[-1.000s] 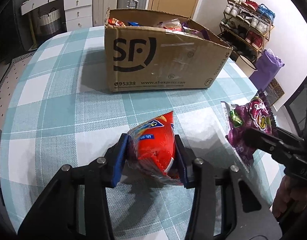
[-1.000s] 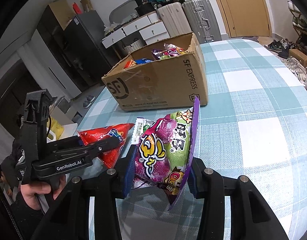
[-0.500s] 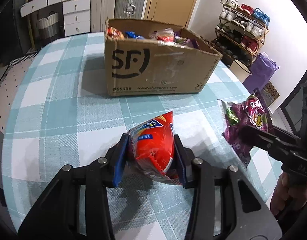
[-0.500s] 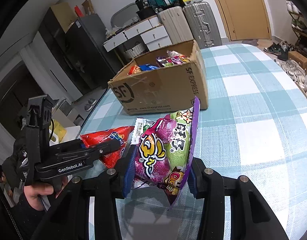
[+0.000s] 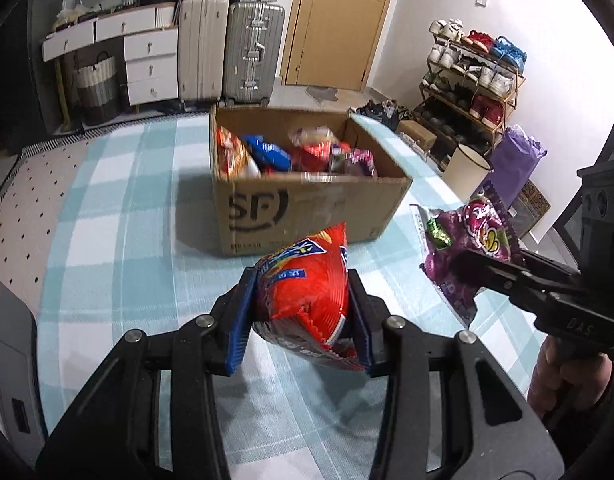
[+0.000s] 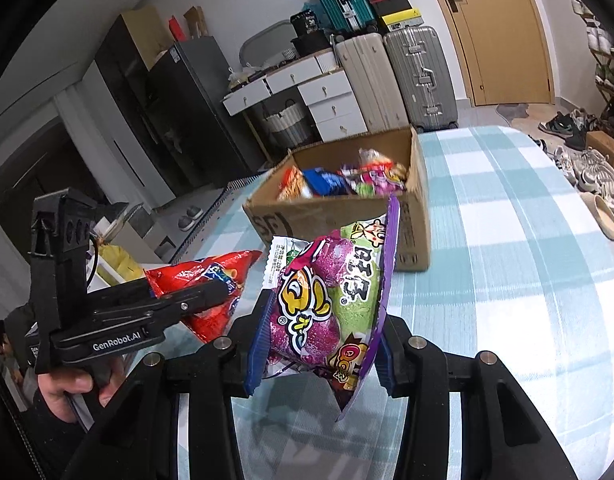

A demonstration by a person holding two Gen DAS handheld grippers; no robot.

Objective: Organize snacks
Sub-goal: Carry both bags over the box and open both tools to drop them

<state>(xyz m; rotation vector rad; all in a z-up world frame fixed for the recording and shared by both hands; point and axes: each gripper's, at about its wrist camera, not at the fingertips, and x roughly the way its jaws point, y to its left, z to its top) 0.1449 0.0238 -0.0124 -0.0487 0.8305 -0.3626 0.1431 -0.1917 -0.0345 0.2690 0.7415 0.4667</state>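
Red snack bag [image 5: 307, 284] is being pinched between the closed jaws of the left gripper [image 5: 301, 320], its top sticking out past the fingertips. Purple snack bag [image 6: 323, 312] is being clamped likewise by the right gripper [image 6: 319, 344], above the checked tablecloth [image 6: 507, 280], short of the cardboard box [image 5: 307, 208].

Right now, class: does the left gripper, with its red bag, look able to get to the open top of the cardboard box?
Probably yes. The left gripper holds the red bag above the tablecloth, and the cardboard box ahead is open-topped, with nothing between. The purple bag hangs off to the side.
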